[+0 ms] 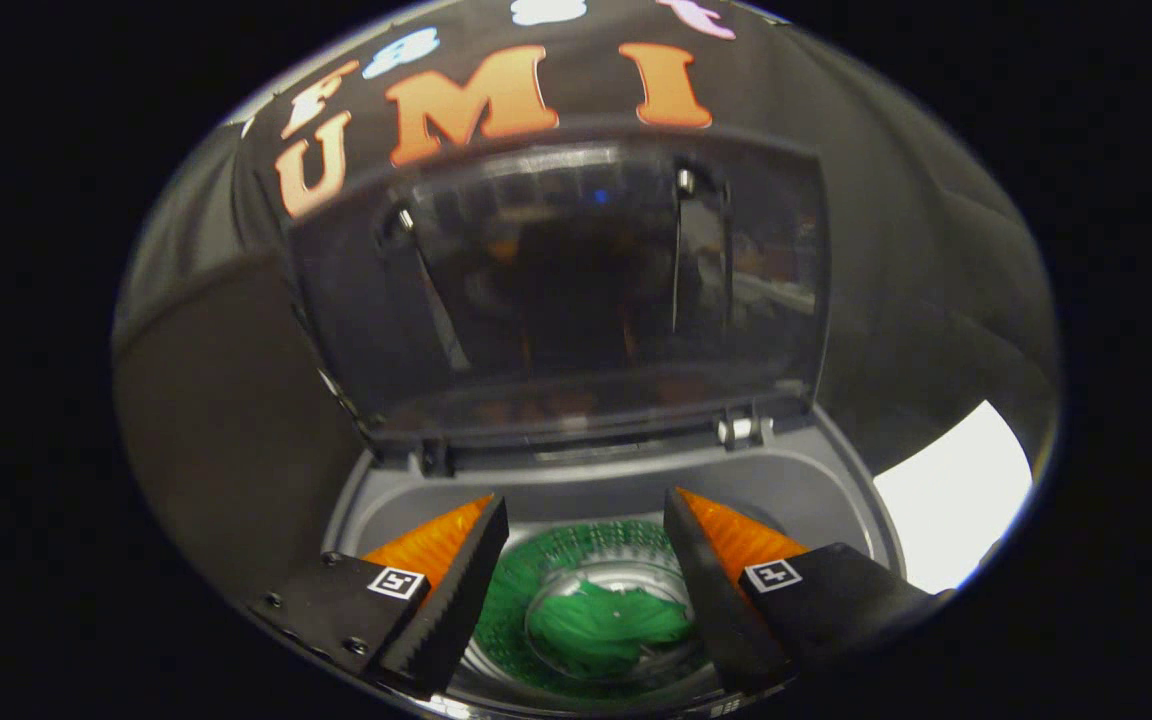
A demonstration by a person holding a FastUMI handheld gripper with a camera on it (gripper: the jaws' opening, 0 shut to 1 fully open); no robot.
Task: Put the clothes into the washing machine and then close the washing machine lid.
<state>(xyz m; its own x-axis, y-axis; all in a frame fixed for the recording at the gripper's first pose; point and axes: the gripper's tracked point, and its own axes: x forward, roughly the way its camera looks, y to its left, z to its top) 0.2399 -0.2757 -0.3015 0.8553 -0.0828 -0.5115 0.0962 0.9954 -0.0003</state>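
While I hover the hand-held gripper [584, 560] over the washing machine [836, 500], its fingers stand wide apart with nothing between them but open air, so I have no hold on anything. They point down into the mouth of the machine, and I judge that spread is what a release leaves: wide enough that cloth would fall free.

Below and between the fingers, a green garment [604, 622] lies bunched at the bottom of the drum [526, 570], whose perforated wall glows green around it. It sits under what may be a clear round plate or a glare spot; I cannot tell which. It lies well inside the tub, clear of the grey rim, so I judge it would not catch the lid.

Beyond the fingers the tinted transparent lid [556, 290] stands propped up on its hinge [741, 430] at the back of the opening, leaning toward the booth wall, which keeps the mouth free for loading. A pale surface [951, 495] shows beside the machine.

With clothing in the drum and the lid up, I take the loading as done and closing as what remains. That calls for reaching past the top edge of the lid to tip it forward.
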